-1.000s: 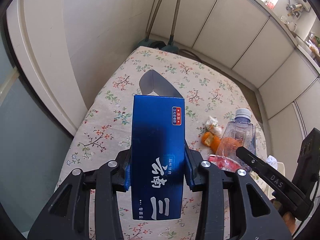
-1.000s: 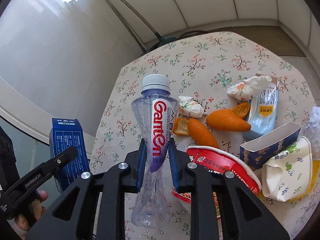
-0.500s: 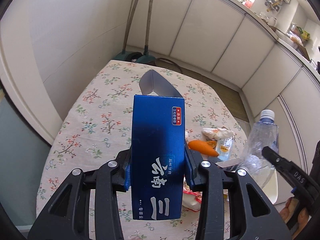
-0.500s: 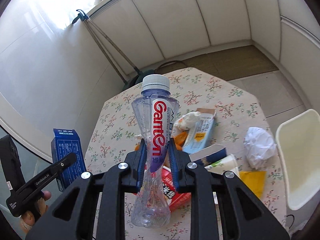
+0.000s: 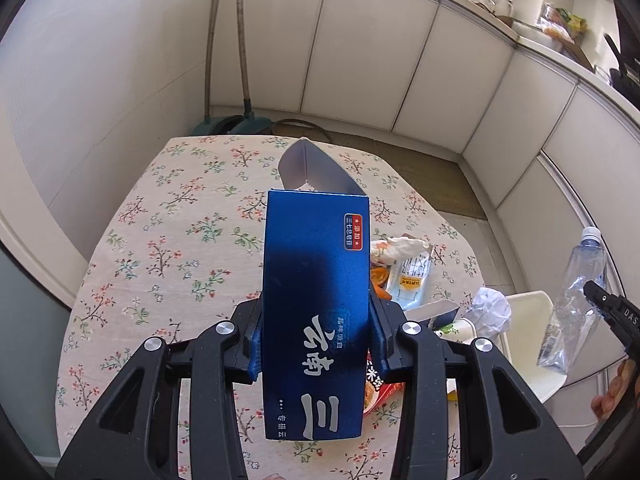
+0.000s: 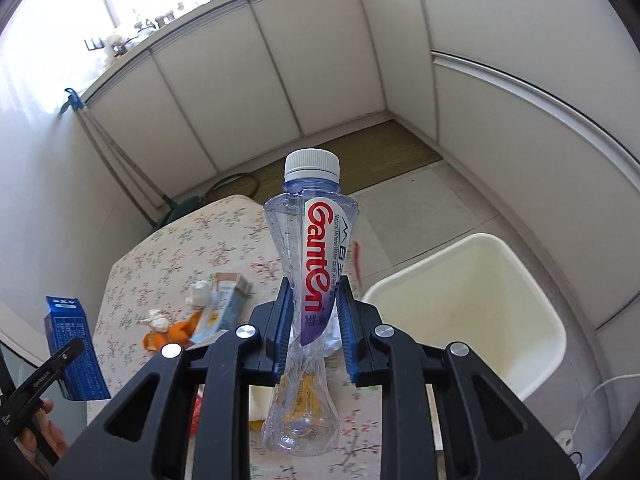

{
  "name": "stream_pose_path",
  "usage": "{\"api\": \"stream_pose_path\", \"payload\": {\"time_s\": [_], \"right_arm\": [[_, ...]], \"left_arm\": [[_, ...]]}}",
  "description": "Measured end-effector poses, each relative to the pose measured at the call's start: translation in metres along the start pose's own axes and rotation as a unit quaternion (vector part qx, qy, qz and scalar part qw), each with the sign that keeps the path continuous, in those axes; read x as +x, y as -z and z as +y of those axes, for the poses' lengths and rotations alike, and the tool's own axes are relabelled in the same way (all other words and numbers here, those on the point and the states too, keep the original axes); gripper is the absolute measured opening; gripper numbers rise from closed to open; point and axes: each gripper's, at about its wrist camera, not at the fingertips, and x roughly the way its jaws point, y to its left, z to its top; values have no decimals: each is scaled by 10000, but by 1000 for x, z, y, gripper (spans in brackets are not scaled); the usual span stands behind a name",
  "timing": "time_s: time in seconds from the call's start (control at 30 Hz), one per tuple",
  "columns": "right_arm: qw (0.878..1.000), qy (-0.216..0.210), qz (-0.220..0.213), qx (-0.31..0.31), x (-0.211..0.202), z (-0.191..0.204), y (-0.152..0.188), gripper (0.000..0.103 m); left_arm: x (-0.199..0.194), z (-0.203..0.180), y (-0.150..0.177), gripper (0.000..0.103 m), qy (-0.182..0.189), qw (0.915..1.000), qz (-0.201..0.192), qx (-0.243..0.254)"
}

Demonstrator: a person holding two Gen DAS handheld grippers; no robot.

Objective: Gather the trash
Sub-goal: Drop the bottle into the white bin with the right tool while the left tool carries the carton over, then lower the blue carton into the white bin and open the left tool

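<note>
Beside the bin [image 6: 472, 308], wrappers [image 5: 412, 276] litter the table [image 5: 168, 216].

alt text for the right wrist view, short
The right gripper holds a squeezed, capped Ganten bottle upright between its fingers, above a floral table. A cream bin stands open on the floor to the right; the left gripper's blue box shows at the left edge.

The left gripper [image 5: 316, 336] is squeezing a tall blue box [image 5: 316, 304] from both sides and holding it up over the flowery table [image 5: 160, 240]. The box's top flap is standing open. Behind the box, a white pouch [image 5: 412, 276] and crumpled paper [image 5: 490, 310] are lying on the table. A clear bottle [image 5: 576, 300] is showing at the right edge.
</note>
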Motion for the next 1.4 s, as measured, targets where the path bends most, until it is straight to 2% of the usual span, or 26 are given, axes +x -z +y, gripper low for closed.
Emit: {"api": "stream_pose_path", "payload": {"time_s": [0.13, 0.27, 0.3, 0.37, 0.43, 0.67, 0.83, 1.03, 1.23, 1.4], "right_arm": [[9989, 444, 65, 102, 6, -37, 2, 22], [9963, 774, 323, 207, 15, -67, 8, 28], [9953, 847, 369, 284, 15, -74, 9, 32], [9938, 948, 384, 441, 13, -87, 10, 50], [9922, 1078, 285, 555, 6, -99, 9, 62], [9867, 1244, 56, 1041, -20, -146, 6, 77], [9835, 1266, 64, 1291, -30, -171, 7, 80], [9804, 1395, 16, 1393, -40, -190, 7, 80], [9766, 1512, -23, 1528, -46, -209, 8, 80], [9735, 1596, -30, 1636, -51, -222, 9, 81]], "left_arm": [[3, -16, 6, 38, 112, 9999, 19, 34], [5, -41, 11, 38, 198, 9994, -54, 266], [5, -49, 12, 38, 232, 9991, -63, 335], [8, -64, 14, 38, 315, 9985, -77, 448], [12, -81, 16, 38, 431, 9977, -61, 521], [26, -150, 22, 38, 956, 9925, 162, 744], [34, -203, 27, 38, 1249, 9867, 241, 1009], [57, -256, 36, 38, 1574, 9787, 622, 1159], [79, -298, 52, 38, 1768, 9707, 956, 1318], [93, -319, 59, 40, 1870, 9653, 1173, 1396]]}}
